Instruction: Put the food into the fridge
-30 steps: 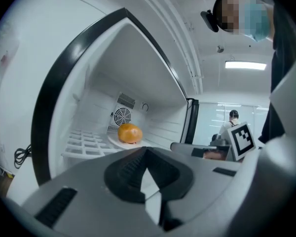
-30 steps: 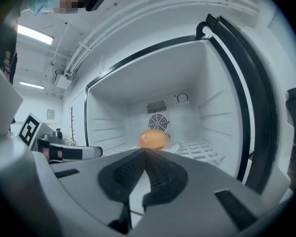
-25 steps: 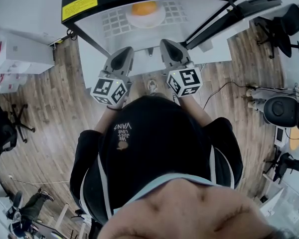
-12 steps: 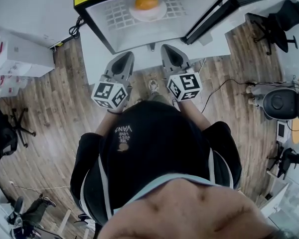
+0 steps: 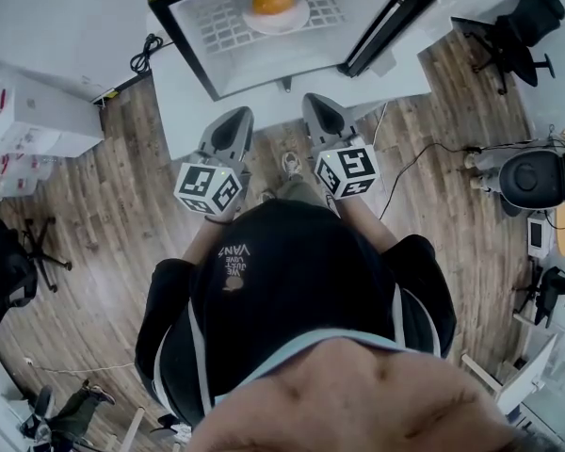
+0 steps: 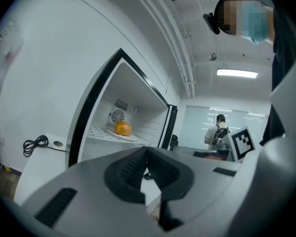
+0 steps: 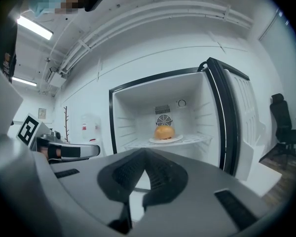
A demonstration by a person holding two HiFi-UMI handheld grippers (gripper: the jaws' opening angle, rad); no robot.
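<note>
Pushing the fridge door (image 5: pixel 386 22) shut gently seems best (food (image 5: pixel 273 0) sits inside), left gripper (image 5: pixel 235 119) and right gripper (image 5: pixel 317 103) both closed, empty.

The food (image 5: pixel 274 0) sits on a plate (image 5: pixel 299 18) inside the fridge (image 5: pixel 264 62).

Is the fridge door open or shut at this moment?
Open. The fridge door stands swung aside, and the orange food on its plate shows inside.
</note>
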